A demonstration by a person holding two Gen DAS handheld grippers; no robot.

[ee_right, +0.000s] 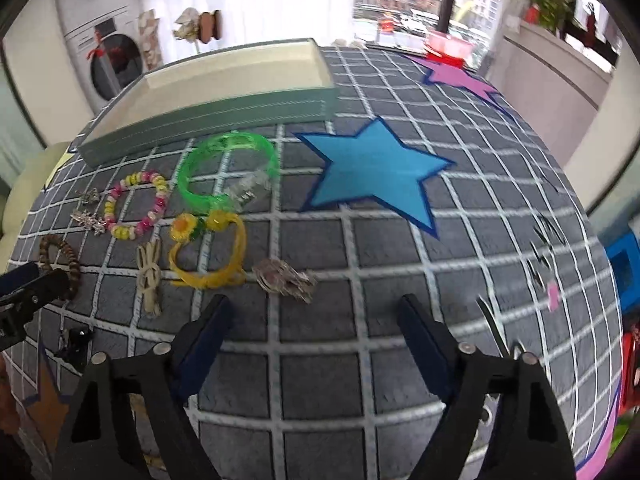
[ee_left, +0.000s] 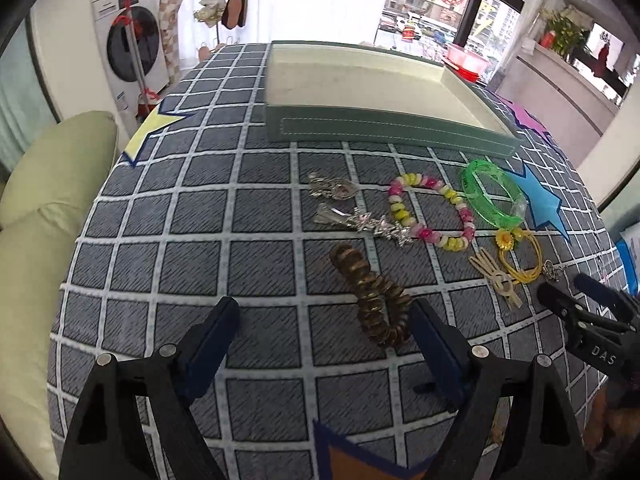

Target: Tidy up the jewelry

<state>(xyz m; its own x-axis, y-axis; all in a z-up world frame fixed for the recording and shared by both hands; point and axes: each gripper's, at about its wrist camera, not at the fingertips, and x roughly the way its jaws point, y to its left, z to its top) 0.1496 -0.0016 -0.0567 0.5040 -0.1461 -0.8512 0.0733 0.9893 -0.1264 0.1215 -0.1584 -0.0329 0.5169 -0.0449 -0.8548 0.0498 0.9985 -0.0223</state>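
Note:
A green tray with a cream inside point(ee_left: 384, 132) point(ee_right: 208, 120) stands at the far side of the checked cloth. In front of it lie a brown bead bracelet point(ee_left: 372, 296) point(ee_right: 66, 258), a pink and yellow bead bracelet point(ee_left: 430, 210) point(ee_right: 134, 208), a green bangle point(ee_left: 492, 194) point(ee_right: 228, 172), a yellow flower hair tie point(ee_left: 520, 254) point(ee_right: 212, 250), a beige clip point(ee_left: 498, 278) point(ee_right: 150, 276), silver clips point(ee_left: 360, 214) point(ee_right: 88, 216) and a silver brooch point(ee_right: 286, 278). My left gripper point(ee_left: 324, 324) is open, just short of the brown bracelet. My right gripper point(ee_right: 314, 320) is open, just short of the silver brooch.
Paper stars lie on the cloth: blue point(ee_right: 372, 172), purple point(ee_right: 460, 78), yellow point(ee_left: 154, 128). A small black clip point(ee_right: 76, 342) lies near the left edge. A cushion point(ee_left: 36, 216) sits left of the table. A washing machine point(ee_left: 132, 40) stands behind.

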